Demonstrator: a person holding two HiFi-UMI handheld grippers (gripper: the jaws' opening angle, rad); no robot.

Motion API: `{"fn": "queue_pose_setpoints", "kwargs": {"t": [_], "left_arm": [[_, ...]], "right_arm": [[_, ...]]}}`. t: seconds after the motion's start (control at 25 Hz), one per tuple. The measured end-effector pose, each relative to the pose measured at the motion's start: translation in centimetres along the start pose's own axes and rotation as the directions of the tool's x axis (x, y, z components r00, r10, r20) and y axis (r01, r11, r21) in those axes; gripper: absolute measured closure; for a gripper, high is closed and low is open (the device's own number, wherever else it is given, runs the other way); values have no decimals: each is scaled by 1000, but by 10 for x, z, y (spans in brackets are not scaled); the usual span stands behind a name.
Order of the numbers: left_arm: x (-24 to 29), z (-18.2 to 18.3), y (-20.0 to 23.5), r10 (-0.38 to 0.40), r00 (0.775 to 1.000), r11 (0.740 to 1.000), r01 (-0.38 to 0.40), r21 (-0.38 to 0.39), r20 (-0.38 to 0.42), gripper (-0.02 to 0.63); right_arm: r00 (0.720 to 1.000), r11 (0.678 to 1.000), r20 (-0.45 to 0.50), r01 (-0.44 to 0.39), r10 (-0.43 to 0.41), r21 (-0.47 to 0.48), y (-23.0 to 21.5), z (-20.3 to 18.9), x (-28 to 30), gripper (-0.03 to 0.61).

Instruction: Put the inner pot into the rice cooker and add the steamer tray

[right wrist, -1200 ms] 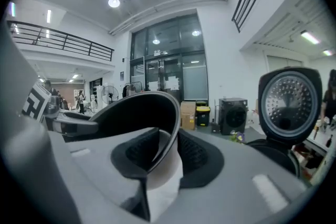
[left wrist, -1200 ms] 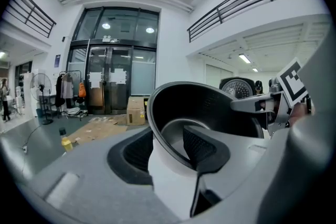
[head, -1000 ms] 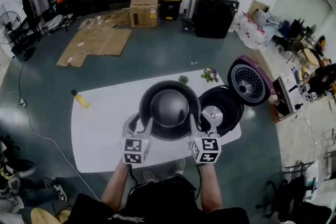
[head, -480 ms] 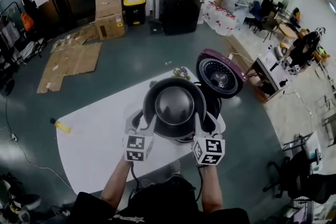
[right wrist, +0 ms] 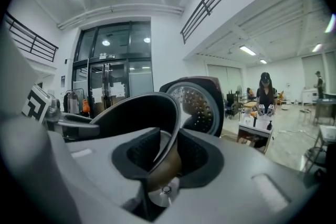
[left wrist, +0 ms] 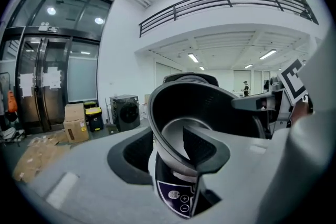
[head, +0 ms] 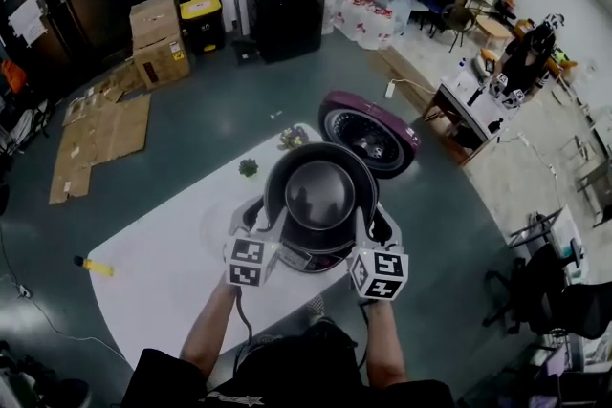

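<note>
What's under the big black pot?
The rice cooker, right below the pot; its button panel peeks out. The pot covers the cooker's inside, so that's hidden.

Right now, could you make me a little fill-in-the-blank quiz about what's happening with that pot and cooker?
The left gripper and right gripper each clamp the inner pot by its ___.
Beneath it, the rice cooker has its purple lid standing ___.
The cooker sits on a ___ table.
Missing words: rim; open; white.
</note>
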State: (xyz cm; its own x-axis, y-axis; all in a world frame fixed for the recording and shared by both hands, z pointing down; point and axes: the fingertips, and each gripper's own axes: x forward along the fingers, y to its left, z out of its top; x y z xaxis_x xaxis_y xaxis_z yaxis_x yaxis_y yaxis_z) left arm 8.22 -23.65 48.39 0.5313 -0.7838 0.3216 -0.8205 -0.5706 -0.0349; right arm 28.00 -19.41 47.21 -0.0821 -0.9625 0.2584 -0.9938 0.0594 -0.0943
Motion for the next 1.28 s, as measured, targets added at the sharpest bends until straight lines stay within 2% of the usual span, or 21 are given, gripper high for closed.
{"fn": "queue_pose_setpoints", "kwargs": {"t": [0.28,0.56,0.72,0.92,1.16,1.28], "left_arm": [[39,-22,-6,-74,990,997,77,26,-116,423],[71,-49,-7,-122,967,991,129,19,-223,423],[91,-68,-15,-157,940,985,171,17,-303,420],[106,-82,-15,-159,909,979,196,58,-386,419],[114,-105,-16,-151,862,981,192,37,-484,419],[118,-113,-14,-140,849,981,190,47,-509,419]], "right_arm": [[993,995,-101,66,-58,71,-21,-36,14,472],[980,989,-178,109,-90,103,-33,-64,31,472],[968,981,-230,130,-95,142,-47,-83,38,471],[949,974,-302,153,-97,169,-49,-108,45,463],[928,971,-364,150,-74,185,-52,-126,53,462],[917,970,-391,158,-74,185,-52,-134,57,462]]}}
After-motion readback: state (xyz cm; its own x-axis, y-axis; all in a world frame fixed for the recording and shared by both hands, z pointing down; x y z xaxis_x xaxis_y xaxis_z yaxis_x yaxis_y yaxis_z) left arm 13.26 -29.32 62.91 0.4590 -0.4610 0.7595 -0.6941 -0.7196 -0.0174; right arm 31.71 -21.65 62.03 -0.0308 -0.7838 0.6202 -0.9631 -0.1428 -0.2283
